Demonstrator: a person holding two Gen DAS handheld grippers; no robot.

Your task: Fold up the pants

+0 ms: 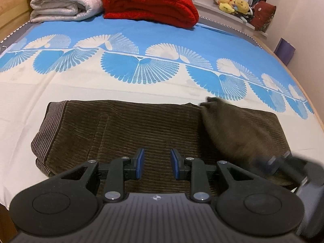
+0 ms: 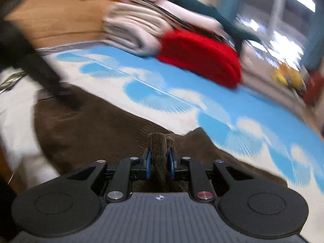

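Brown corduroy pants (image 1: pixel 129 137) lie flat on the blue-and-cream fan-print bedsheet (image 1: pixel 125 87), waistband at left, left gripper (image 1: pixel 157 164) spread wide and empty just above the fabric, right gripper (image 2: pixel 159 163) pinched tight on a bunched fold of the leg, red blanket (image 1: pixel 149 4) well behind.

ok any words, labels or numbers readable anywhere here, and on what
No readable text in either view.
Small white compass-like emblem, no letters, on the grey ribbed gripper body, and the same on the other one.
Brown corduroy pants: no label visible.
Yellow plush toys: too small to tell.
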